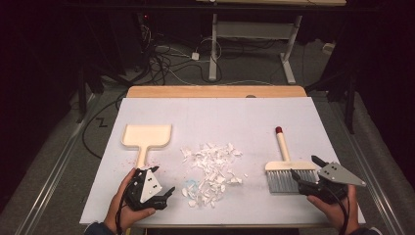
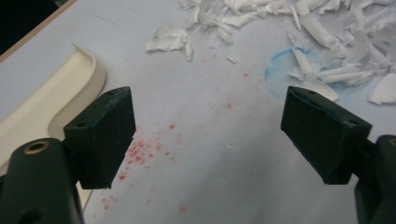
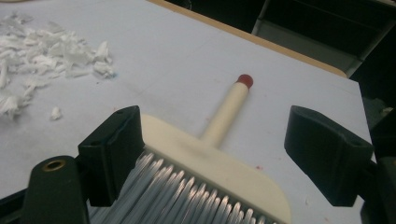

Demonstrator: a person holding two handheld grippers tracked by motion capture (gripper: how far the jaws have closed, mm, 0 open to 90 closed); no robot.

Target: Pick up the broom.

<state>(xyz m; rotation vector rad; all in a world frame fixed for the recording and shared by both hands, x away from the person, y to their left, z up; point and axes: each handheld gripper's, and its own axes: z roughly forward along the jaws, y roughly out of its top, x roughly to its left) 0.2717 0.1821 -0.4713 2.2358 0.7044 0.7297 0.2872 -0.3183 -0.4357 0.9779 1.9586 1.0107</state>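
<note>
A cream dustpan (image 1: 147, 136) lies on the white table sheet (image 1: 220, 112) at the left, its handle pointing toward my left gripper (image 1: 161, 181). In the left gripper view that gripper (image 2: 210, 135) stands open over bare sheet, with the dustpan (image 2: 56, 100) beside its left jaw. A pile of white paper scraps (image 1: 213, 171) sits in the middle. At the right lies a brush (image 1: 284, 164) with grey bristles and a red-tipped cream handle. My right gripper (image 1: 304, 169) is open at the brush head (image 3: 210, 163), its jaws wide on either side and not pressing it.
Red specks (image 2: 140, 151) and a blue stain (image 2: 285, 70) mark the sheet near the scraps (image 2: 327, 37). The table's wooden far edge (image 1: 215, 91) borders a dark floor with cables (image 1: 161, 63) and a desk frame (image 1: 213, 44).
</note>
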